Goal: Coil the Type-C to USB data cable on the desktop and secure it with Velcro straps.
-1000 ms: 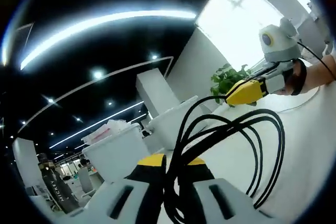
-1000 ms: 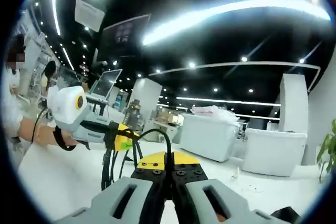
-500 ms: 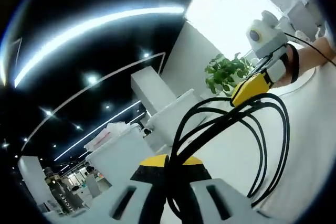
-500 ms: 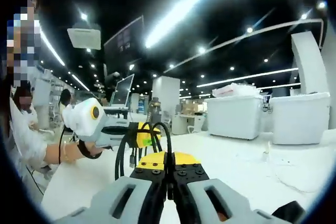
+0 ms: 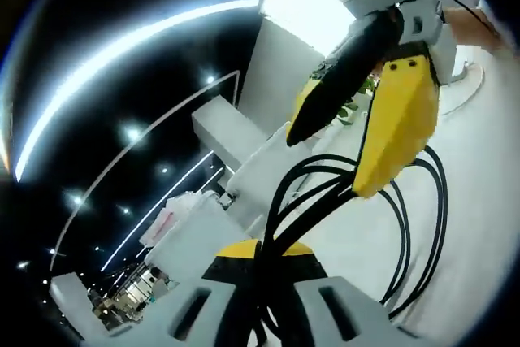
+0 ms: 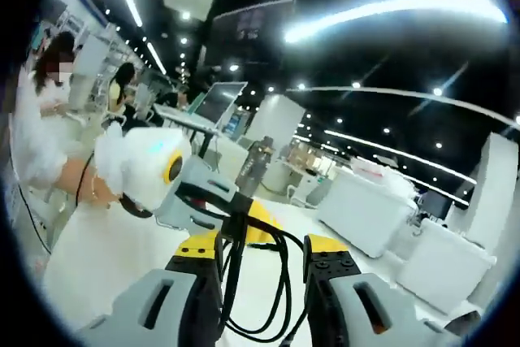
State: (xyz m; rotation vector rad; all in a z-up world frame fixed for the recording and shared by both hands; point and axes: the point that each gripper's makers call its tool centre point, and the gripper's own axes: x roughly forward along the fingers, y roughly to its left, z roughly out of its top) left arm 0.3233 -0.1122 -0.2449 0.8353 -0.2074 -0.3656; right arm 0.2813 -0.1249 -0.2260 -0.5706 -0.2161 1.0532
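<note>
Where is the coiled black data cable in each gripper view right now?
Left gripper view: the black data cable loops from bottom centre toward the right, clamped in the shut left tongs, under the open right tongs.
Right gripper view: its loops hang at bottom centre between the open right tongs' jaws.
Shared landmark: the white tabletop.

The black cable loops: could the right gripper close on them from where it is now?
Probably yes. The right gripper is open with the cable strands running between its jaws, while the left gripper pinches the bundle.
</note>
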